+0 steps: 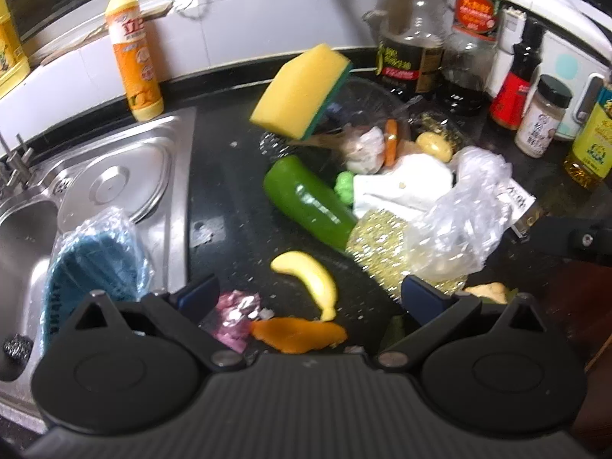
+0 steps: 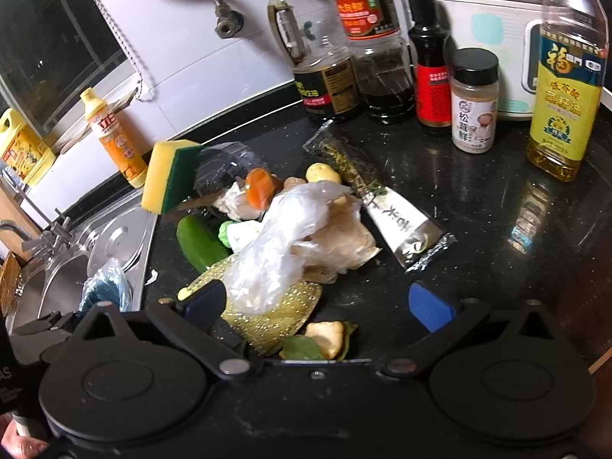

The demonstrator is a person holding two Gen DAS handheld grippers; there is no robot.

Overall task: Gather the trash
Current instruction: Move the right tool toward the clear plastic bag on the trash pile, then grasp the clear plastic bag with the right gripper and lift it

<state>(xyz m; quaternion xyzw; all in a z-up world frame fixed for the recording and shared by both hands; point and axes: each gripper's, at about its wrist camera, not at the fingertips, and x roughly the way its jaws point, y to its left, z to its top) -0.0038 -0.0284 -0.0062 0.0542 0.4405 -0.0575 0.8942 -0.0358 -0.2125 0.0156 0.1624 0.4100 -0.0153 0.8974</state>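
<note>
Nearest the left wrist camera, the left tongs (image 1: pixel 306 298) stand wide open and empty above the black tabletop (image 1: pixel 229 206). Between their blue pads lie three small scraps: one banana-shaped yellow piece (image 1: pixel 310 279), one orange peel (image 1: pixel 298 334) and one crumpled pink foil wrapper (image 1: pixel 237 315). The yellow piece lies directly ahead of these tongs, its long axis slanting from upper left to lower right, roughly across the opening.

Taking the green pepper (image 1: pixel 310 206) as the landmark: the yellow piece sits just below it, toward the camera. One clear plastic bag (image 1: pixel 459 214) lies to its right, over one gold mesh scourer (image 1: pixel 378 244). One yellow-and-green sponge (image 1: pixel 302 91) stands behind it.

The right tongs (image 2: pixel 325 306) are also open and empty, hanging over the scourer and bag (image 2: pixel 283 244). One long printed packet (image 2: pixel 386 206) lies to the bag's right, pointing away diagonally.

By my judgement, the left tongs are nearer the small scraps, the right nearer the bag.
</note>
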